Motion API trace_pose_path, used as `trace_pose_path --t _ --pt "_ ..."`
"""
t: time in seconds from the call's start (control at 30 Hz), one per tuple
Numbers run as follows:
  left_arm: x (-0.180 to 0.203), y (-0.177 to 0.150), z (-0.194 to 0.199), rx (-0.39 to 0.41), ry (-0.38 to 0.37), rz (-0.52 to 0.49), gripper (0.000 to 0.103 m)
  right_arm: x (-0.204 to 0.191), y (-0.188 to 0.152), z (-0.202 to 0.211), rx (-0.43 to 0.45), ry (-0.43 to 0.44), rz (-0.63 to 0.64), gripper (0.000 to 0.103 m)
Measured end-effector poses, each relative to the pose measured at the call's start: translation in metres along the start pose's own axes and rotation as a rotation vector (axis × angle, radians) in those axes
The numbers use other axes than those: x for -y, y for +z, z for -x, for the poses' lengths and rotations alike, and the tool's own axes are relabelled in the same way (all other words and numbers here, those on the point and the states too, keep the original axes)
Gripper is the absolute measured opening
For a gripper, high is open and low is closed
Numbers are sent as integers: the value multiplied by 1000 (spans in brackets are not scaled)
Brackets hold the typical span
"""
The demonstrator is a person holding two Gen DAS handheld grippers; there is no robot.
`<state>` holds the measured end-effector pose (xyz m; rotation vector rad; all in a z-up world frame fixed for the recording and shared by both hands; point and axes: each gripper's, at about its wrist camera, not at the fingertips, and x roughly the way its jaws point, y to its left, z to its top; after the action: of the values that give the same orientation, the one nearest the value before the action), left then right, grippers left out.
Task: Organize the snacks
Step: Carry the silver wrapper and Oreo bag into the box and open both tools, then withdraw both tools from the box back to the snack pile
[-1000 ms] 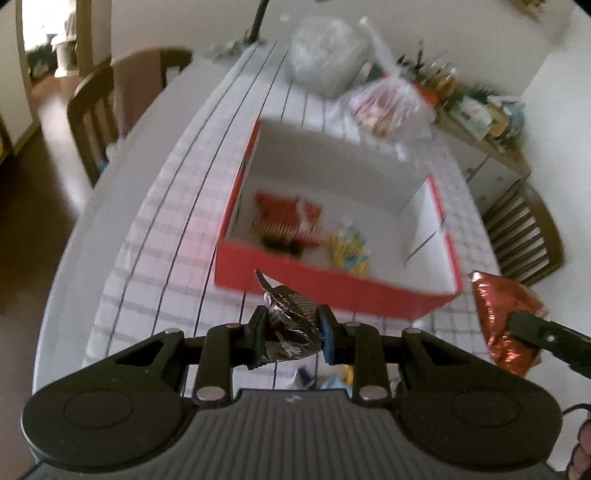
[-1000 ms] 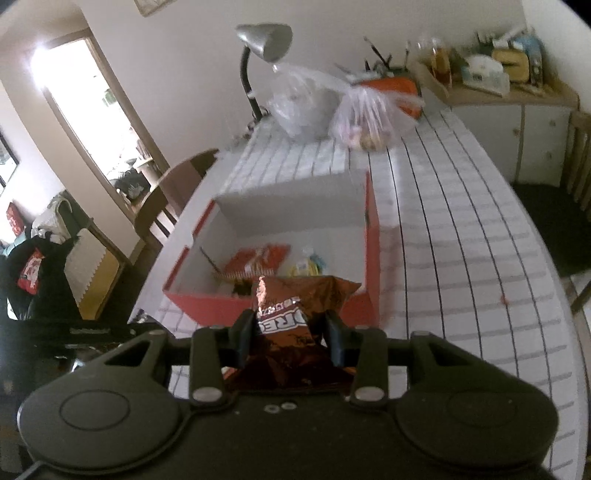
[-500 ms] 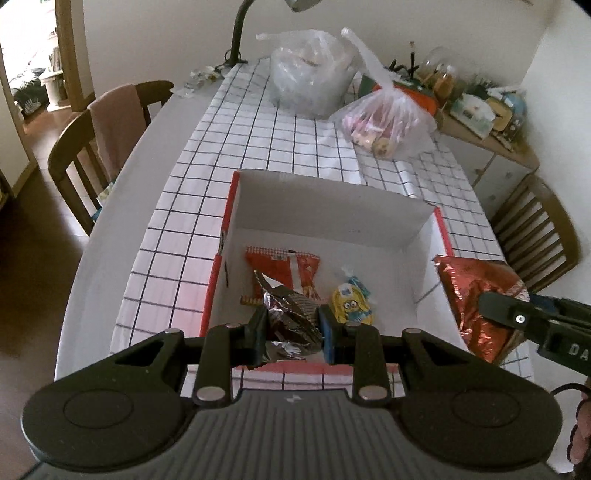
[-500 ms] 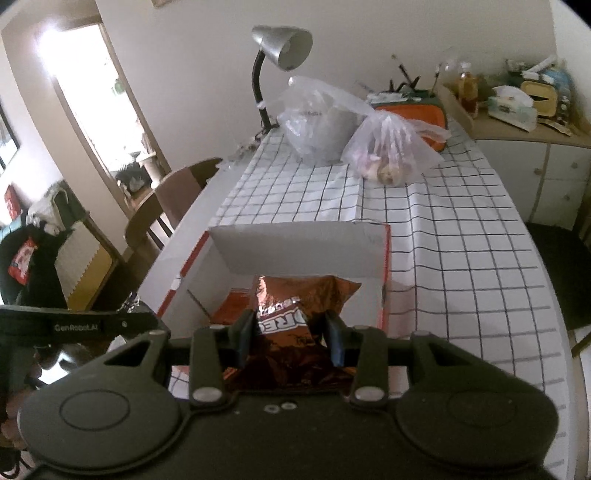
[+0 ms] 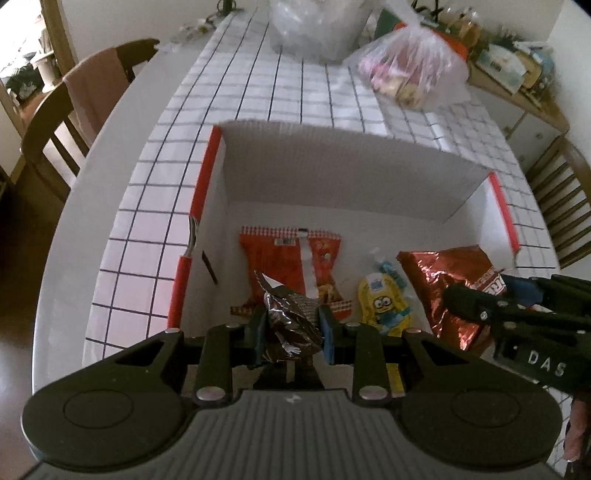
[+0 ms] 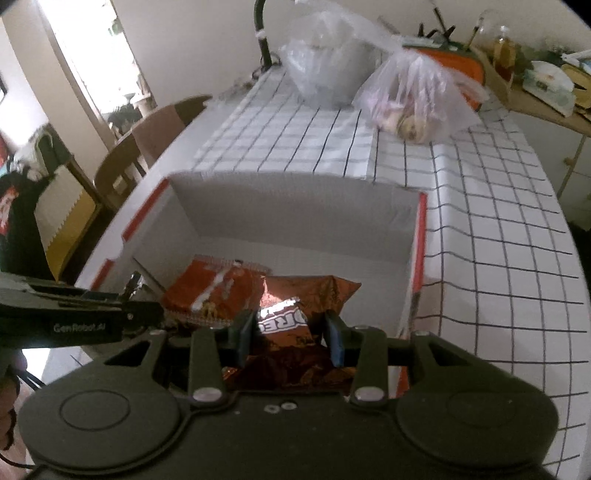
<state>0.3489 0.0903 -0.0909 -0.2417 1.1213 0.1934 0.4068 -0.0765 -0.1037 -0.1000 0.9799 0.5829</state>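
Observation:
A red-and-white open box (image 5: pixel 201 192) stands on the checked tablecloth; it also shows in the right wrist view (image 6: pixel 419 240). Inside lie a red snack packet (image 5: pixel 277 266) and a yellow minion snack (image 5: pixel 382 304). My left gripper (image 5: pixel 291 332) is shut on a crumpled silver-brown wrapper (image 5: pixel 291 317), held over the box's near edge. My right gripper (image 6: pixel 290 332) is shut on a shiny brown Oreo bag (image 6: pixel 295 314), held inside the box at its right side; the bag also shows in the left wrist view (image 5: pixel 443 280).
Two clear plastic bags (image 5: pixel 410 70) (image 6: pixel 325 70) sit at the table's far end beside a lamp stem (image 6: pixel 260 33). Wooden chairs (image 5: pixel 62 122) stand at the left and another (image 5: pixel 565 199) at the right. A cluttered sideboard (image 6: pixel 546 88) is at the far right.
Both grippers have moved forward and down over the box. The Oreo bag has gone from outside the box's right wall to inside it. The silver wrapper now hangs over the near edge.

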Motion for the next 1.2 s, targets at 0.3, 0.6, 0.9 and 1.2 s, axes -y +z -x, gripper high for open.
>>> trace_pose_path --t 0.3,0.6,0.9,1.2 --pt "-6 -7 -27 -58 21 8 28 -5 -5 -24 -53 3 24 39" --pt "-4 -12 -24 -55 -7 7 29 -7 -8 -20 -54 7 25 42" --pt "-4 -21 13 20 -61 17 55 -13 -15 18 10 18 16 54" --pt "-3 -42 64 112 -85 -8 62 -27 -29 66 89 27 14 66"
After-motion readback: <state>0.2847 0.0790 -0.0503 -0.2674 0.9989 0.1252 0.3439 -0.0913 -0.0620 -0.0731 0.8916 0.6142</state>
